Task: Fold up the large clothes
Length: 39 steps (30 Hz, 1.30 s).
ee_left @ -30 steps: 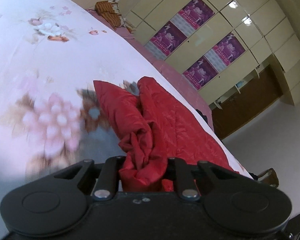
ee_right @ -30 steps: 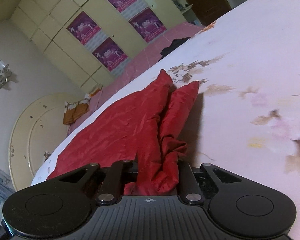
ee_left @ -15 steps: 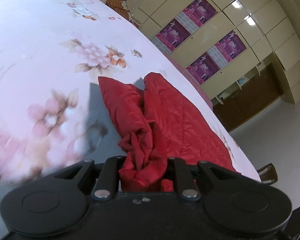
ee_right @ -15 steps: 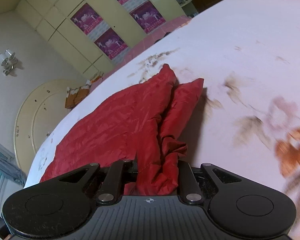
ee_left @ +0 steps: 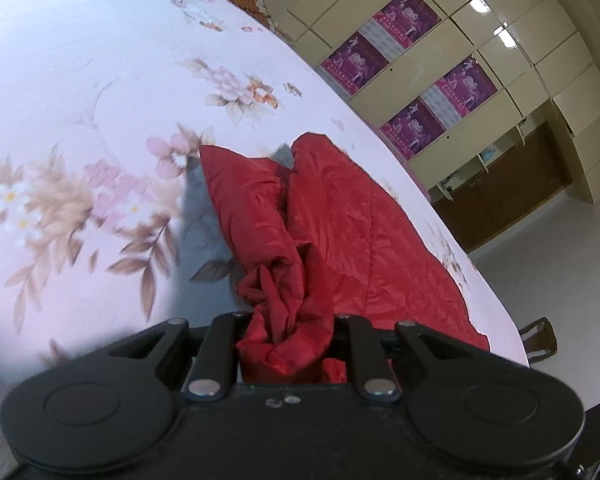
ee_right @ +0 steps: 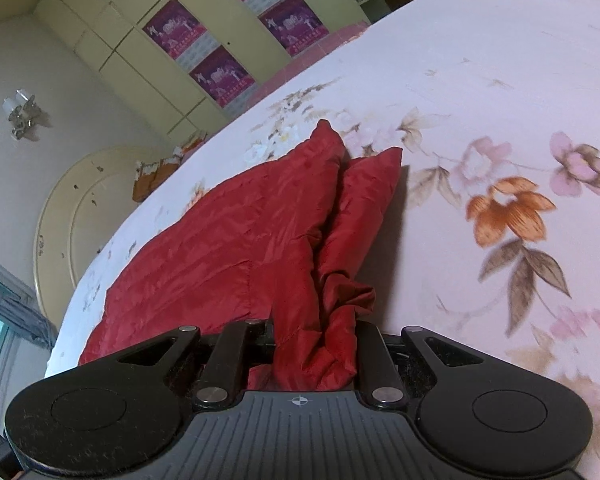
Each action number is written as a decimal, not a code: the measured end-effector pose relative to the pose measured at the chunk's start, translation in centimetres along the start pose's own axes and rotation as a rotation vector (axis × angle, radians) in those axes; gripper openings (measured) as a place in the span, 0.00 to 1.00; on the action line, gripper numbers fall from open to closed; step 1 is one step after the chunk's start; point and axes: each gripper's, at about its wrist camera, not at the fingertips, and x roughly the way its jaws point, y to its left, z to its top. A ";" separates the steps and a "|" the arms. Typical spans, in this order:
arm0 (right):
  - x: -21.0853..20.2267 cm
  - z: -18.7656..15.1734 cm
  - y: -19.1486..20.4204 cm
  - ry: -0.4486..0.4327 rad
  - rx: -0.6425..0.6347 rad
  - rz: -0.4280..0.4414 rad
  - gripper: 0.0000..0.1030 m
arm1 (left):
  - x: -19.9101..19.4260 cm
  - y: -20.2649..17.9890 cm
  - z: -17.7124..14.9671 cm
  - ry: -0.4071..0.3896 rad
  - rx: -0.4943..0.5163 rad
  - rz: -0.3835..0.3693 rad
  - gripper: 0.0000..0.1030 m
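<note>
both fingers [ee_left: 288, 344] [ee_right: 314, 354] — red garment [ee_left: 340, 232] between

A large red quilted garment of shiny, puffy fabric [ee_left: 364, 240] is lying spread across the bed, its broad body resting flat with stitched seams running over it. Along one edge the cloth is doubling over into two narrow folded lobes lying side by side and tapering to points at the far end [ee_right: 332, 184]. At the near end both bunched, wrinkled corners are being lifted, gathering into crumpled wads while the rest is trailing away over the bed.
</note>
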 end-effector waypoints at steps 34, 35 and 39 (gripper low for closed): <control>3.1 -1.7 13.9 0.020 -0.314 -0.001 0.00 | 1.5 1.5 0.5 0.055 0.006 -0.052 0.22; 4.1 -2.4 14.7 0.036 -0.333 0.007 0.00 | 1.4 1.6 0.4 0.049 0.005 -0.056 0.20; 7.8 -4.4 15.9 0.113 -0.378 -0.007 0.00 | 0.6 1.5 -0.1 0.019 0.009 -0.067 0.17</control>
